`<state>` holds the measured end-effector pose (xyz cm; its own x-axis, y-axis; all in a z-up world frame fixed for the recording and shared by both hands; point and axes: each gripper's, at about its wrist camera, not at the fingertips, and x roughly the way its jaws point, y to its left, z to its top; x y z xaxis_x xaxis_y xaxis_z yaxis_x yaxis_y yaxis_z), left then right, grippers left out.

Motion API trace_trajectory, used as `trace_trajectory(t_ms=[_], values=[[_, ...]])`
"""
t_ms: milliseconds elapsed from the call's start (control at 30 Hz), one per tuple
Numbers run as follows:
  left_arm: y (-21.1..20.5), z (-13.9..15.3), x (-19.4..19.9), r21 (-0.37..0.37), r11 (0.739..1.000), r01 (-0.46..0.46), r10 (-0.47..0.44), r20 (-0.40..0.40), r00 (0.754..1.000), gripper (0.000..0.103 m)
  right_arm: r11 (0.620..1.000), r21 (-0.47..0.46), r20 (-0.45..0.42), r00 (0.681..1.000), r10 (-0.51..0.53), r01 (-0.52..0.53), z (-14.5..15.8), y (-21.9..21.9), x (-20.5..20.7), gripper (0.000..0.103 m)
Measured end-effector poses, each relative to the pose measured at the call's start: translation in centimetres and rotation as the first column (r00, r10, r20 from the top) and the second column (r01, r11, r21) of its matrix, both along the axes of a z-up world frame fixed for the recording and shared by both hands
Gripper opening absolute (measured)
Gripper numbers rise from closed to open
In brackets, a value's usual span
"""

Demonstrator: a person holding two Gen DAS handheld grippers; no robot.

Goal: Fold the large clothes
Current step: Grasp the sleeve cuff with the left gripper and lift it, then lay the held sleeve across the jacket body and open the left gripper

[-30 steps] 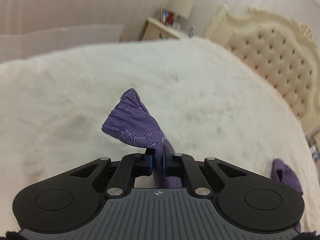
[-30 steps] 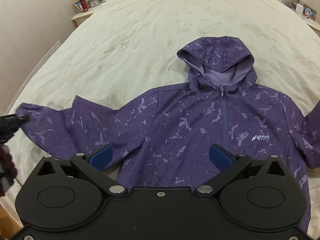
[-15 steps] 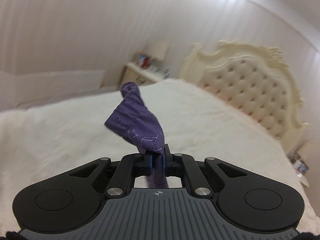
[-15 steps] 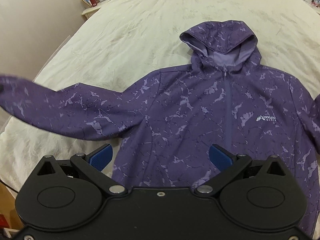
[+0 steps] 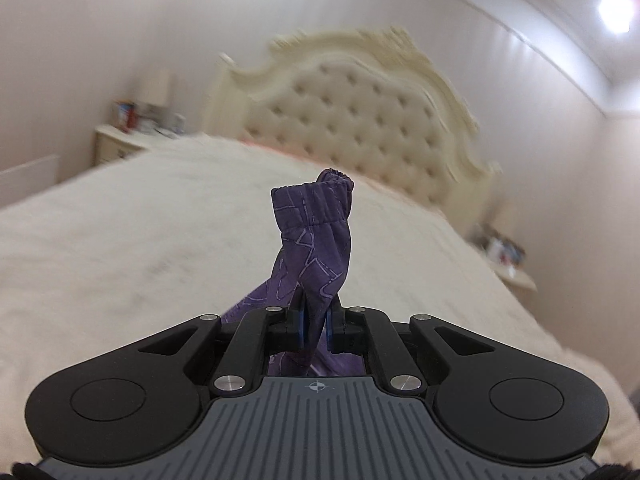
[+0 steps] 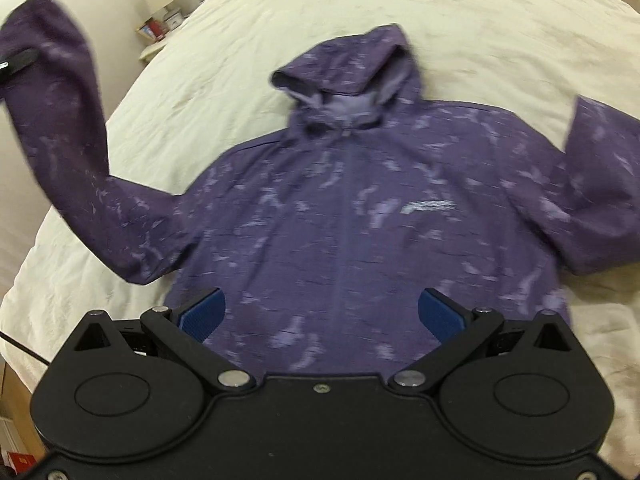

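Early stage. Purple marble-print hooded jacket (image 6: 360, 208) lies face up, zipped, body flat on the cream bed (image 6: 480, 20). Left tool (image 5: 315, 322) clamps the left sleeve cuff (image 5: 316, 220), lifted off the bed. Right tool (image 6: 320, 312) wide, empty, over the hem. No fold landed yet, though blur hides detail; both sleeves, body remain.

A purple hooded jacket (image 6: 360, 220) with pale marbled streaks lies front-up on the bed, zipped, hood (image 6: 348, 72) toward the headboard. One sleeve (image 6: 60, 128) is lifted off the bed, its elastic cuff (image 5: 316, 208) standing upright.
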<state>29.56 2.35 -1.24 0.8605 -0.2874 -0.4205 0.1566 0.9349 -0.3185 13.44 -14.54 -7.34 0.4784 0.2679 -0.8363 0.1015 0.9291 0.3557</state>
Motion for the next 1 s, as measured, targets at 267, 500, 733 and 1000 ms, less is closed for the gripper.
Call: trace_trajectory(t_ms=[267, 500, 733, 1000], values=[[-8.3, -6.5, 1.1, 0.044, 0.990, 0.132, -0.124, -0.162, 0.979, 0.009, 1.000, -0.008, -0.021, 1.000, -0.018, 0.018, -1.0, -5.0, -1.6, 0.102], [-11.7, -7.8, 2.3, 0.083, 0.961, 0.265, -0.232, -0.280, 0.931, 0.034, 0.999, -0.032, -0.061, 0.997, -0.038, 0.037, -2.4, -7.1, -2.5, 0.102], [-10.6, -7.3, -0.3, 0.099, 0.910, 0.402, -0.370, -0.240, 0.898, 0.050, 0.995, -0.062, -0.083, 0.993, -0.083, 0.078, -3.5, -7.4, -1.9, 0.102], [-4.6, -13.4, 2.0, 0.230, 0.926, 0.300, -0.188, -0.408, 0.893, 0.051, 0.992, -0.086, -0.078, 0.992, -0.102, 0.095, -4.7, -6.6, 1.4, 0.102]])
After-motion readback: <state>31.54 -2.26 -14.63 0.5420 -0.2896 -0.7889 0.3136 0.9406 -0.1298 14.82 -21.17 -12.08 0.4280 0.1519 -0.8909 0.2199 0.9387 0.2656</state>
